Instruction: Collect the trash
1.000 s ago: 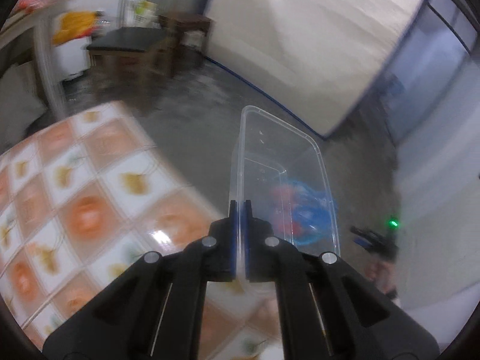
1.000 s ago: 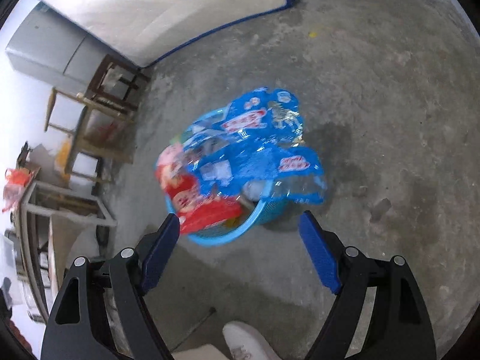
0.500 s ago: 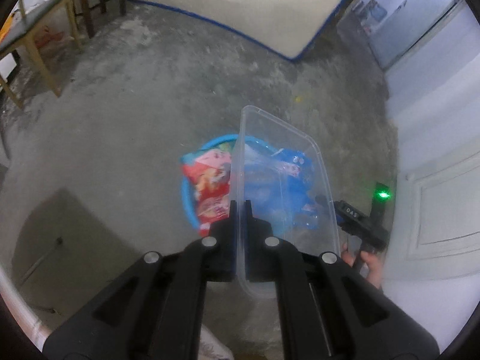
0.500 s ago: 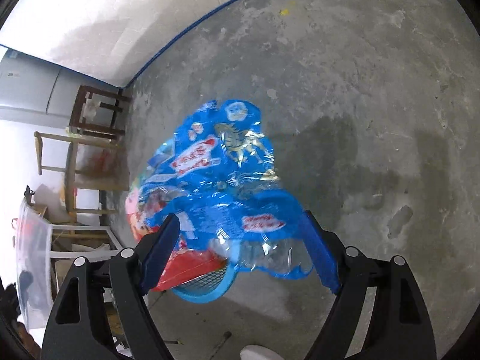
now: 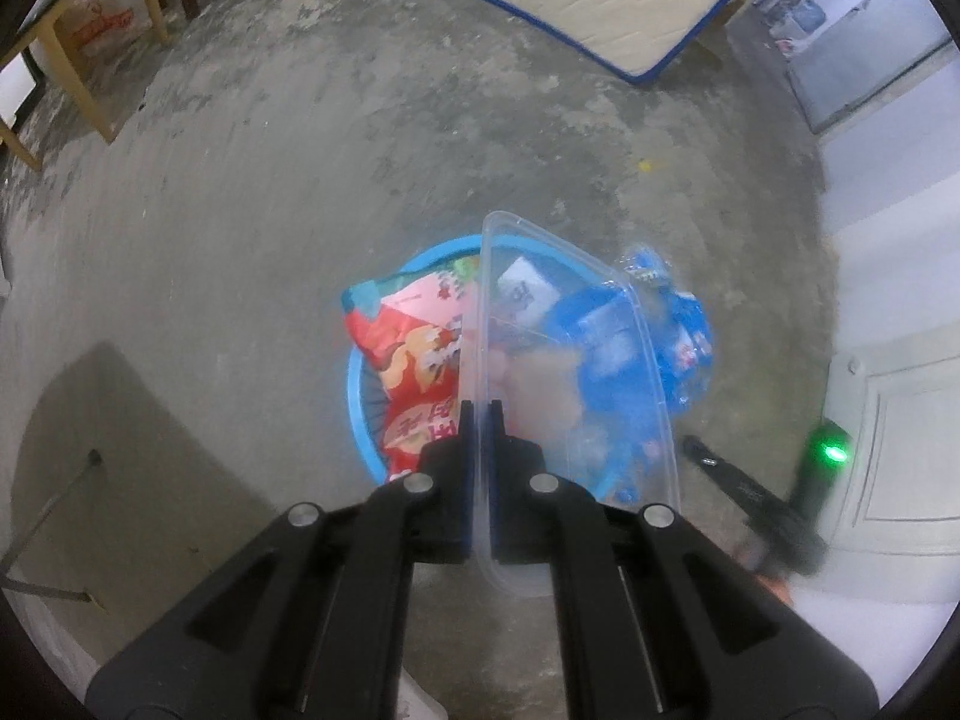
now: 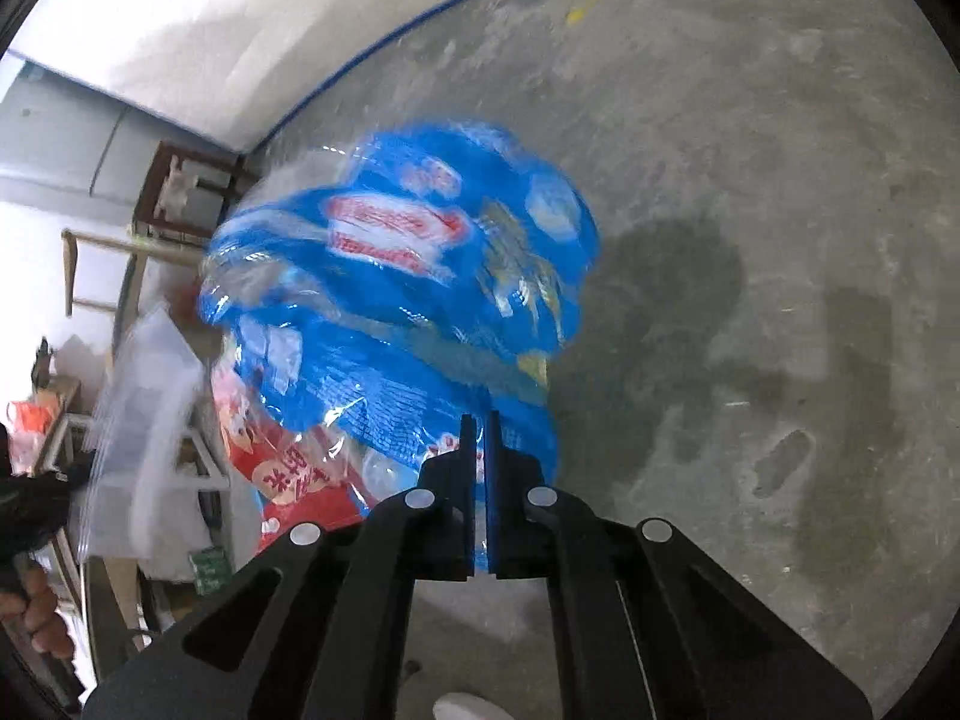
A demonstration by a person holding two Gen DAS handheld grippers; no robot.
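Two grips held: our right gripper [image 6: 478,480], jaws just closing, pinched the blue wrapper [image 6: 408,276] mid-frame, while our left gripper [image 5: 478,480] carried its clamped clear container [image 5: 570,396] from the tablecloth to over the blue basket [image 5: 360,396], ready to drop.

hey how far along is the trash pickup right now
Partly done. The blue basket on the floor already holds a red snack bag and other wrappers. In hand: the left gripper is shut on a clear plastic tub over the basket, and the right gripper, jaws just closed, pinches the blue wrapper. Left: drop the tub in and settle the wrapper.
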